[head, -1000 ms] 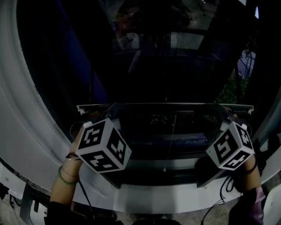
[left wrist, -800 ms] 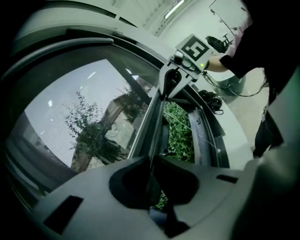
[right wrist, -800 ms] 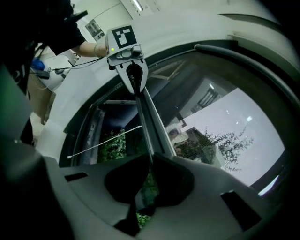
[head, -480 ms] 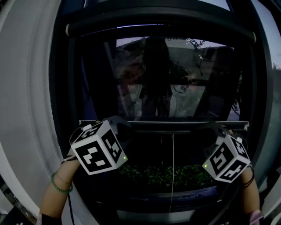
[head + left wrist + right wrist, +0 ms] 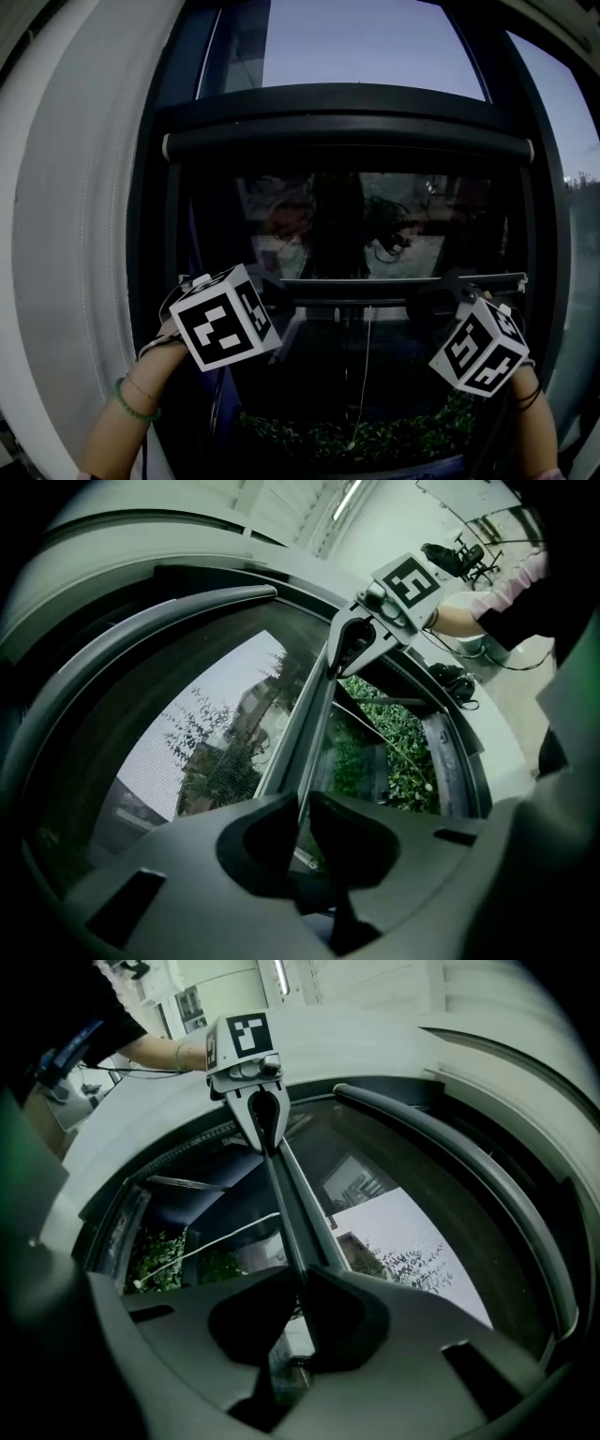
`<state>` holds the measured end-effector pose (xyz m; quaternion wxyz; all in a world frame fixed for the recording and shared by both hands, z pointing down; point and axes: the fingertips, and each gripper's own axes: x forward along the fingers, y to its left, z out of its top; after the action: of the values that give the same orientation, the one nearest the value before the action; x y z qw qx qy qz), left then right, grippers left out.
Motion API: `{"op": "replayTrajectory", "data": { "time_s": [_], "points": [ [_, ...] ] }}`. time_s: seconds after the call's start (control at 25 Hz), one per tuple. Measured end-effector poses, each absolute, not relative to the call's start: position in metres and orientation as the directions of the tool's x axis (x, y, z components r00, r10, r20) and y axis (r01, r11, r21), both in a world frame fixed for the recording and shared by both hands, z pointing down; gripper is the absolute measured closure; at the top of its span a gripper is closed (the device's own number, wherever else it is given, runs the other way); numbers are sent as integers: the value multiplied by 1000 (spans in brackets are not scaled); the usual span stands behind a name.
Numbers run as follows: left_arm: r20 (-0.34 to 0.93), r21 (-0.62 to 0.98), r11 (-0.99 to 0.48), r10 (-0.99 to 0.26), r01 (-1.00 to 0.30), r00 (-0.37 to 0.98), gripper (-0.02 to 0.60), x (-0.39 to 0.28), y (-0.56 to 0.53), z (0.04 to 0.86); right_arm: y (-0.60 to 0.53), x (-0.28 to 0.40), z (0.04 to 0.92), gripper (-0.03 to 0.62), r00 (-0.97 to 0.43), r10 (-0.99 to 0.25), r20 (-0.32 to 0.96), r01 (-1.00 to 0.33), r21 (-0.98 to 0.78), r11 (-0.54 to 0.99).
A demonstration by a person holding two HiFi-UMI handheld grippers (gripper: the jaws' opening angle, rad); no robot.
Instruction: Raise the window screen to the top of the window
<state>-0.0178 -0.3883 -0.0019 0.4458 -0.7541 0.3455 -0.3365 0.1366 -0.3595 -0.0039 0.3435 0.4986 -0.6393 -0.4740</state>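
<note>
Screen's bottom rail (image 5: 403,280) held mid-window, well below the roller housing (image 5: 347,141).
I have my left tool (image 5: 302,810) and right tool (image 5: 298,1283) each clamped on that rail, near its ends. From the head view the mesh barely shows against the dark glass, and both tools' tips are hidden behind their marker cubes.

Light: dusk outside, interior dim.

The window (image 5: 356,234) is set in a dark frame (image 5: 155,244), and a white wall (image 5: 75,234) is seen to the left of it. Pale grey-blue sky (image 5: 366,42) is seen through the window's upper pane. A green hedge (image 5: 375,439) is seen outside, below the window. Trees (image 5: 202,738) and a building (image 5: 361,1183) are seen beyond the window.

On the room side of the window, a ceiling strip light (image 5: 349,497) is lit. Office chairs (image 5: 469,553) are seen on a pale floor (image 5: 525,672).
</note>
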Motion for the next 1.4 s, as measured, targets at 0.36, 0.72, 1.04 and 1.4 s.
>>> {"op": "replayTrajectory", "data": {
  "time_s": [0.36,0.72,1.04,1.4],
  "points": [
    [93,-931,-251,-866,-266,492,538,-24,-385,-76,-357,131,-75,554,-232,-965,-118,-303,952,-44],
    [-37,-941,-98,-922,-325,385,535,-36,-389,-151,-355,130,-153,551,-202,-959,-200,-321,938,-128],
    [-74,-937,-41,-946,-346,314,529,-38,-390,-206,-355,125,-213,544,-164,-958,-234,-363,918,-162],
    [-127,-939,-4,-925,-344,358,522,-32,-385,-205,-348,125,-213,533,-237,-922,-306,-447,877,-177]
  ]
}}
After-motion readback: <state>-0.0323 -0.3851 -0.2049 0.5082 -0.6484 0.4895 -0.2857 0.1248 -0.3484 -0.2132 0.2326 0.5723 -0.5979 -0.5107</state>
